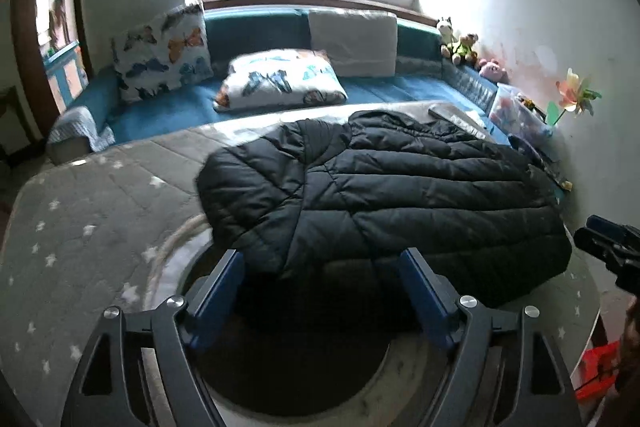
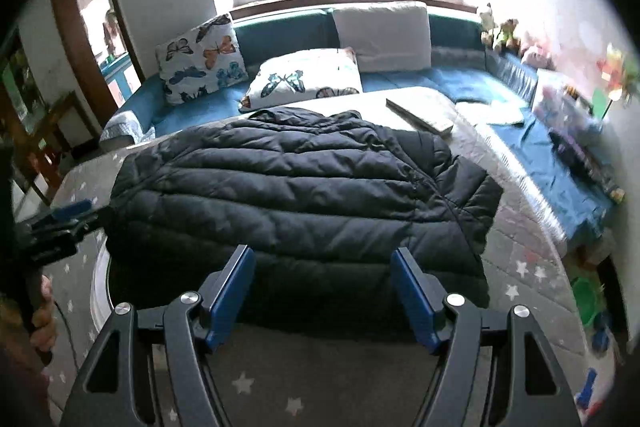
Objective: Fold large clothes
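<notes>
A black quilted puffer jacket (image 1: 384, 195) lies spread flat on a grey star-patterned mat (image 1: 92, 211). It also shows in the right wrist view (image 2: 296, 195). My left gripper (image 1: 322, 263) is open and empty, hovering over the jacket's near left edge. My right gripper (image 2: 324, 259) is open and empty, over the jacket's near edge. The right gripper shows at the right edge of the left wrist view (image 1: 608, 247). The left gripper shows at the left edge of the right wrist view (image 2: 60, 223).
A blue daybed (image 1: 380, 89) lies behind the mat, with butterfly pillows (image 1: 164, 51) and a grey cushion (image 1: 352, 41). A flat book (image 2: 420, 117) lies beyond the jacket. Toys (image 1: 520, 111) line the right wall. A doorway (image 1: 56, 39) opens at the left.
</notes>
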Tool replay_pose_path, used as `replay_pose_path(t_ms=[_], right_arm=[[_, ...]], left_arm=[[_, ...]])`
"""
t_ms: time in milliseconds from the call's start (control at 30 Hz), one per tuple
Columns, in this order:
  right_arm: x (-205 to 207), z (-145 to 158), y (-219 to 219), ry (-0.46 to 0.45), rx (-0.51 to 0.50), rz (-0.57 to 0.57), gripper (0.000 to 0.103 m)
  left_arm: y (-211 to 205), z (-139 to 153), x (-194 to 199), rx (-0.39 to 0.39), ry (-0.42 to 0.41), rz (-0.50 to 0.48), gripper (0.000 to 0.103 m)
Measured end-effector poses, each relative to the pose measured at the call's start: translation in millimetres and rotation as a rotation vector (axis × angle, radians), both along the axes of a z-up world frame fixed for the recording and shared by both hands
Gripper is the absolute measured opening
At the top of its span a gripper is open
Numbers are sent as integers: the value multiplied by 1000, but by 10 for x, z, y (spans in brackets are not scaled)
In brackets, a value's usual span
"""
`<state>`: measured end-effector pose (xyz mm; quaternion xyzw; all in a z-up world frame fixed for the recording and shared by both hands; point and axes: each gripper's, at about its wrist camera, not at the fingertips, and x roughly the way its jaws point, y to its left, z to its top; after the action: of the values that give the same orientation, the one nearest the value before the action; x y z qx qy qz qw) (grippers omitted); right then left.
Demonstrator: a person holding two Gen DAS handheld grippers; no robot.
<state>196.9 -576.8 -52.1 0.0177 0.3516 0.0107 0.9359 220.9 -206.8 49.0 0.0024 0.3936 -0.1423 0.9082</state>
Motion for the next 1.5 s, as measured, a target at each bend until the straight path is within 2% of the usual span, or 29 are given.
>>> replay_pose_path(t_ms=[167,400,667,867,1067,1500], right_arm=[[-315,-19,328,-39,-65,10,77],[-631,-104,682,-62,-52,23,77],[-923,-154,831,-88,18,1,77],[-992,-200,883,-83,-16,-17,77],[-1055,-201,844,-88,-5,-36,77],[-1092,-195,784,-100,-1,-39,77]], left_arm=[[112,143,-479,50,-44,6,90],[331,233,-975,56,-74,25,92],[566,266,-1404,77,-106,48,93],[650,314,-1611,74,-122,46,93],[681,365,-1771,88,-143,48,93],[588,455,-1920,128,-180,14,93]])
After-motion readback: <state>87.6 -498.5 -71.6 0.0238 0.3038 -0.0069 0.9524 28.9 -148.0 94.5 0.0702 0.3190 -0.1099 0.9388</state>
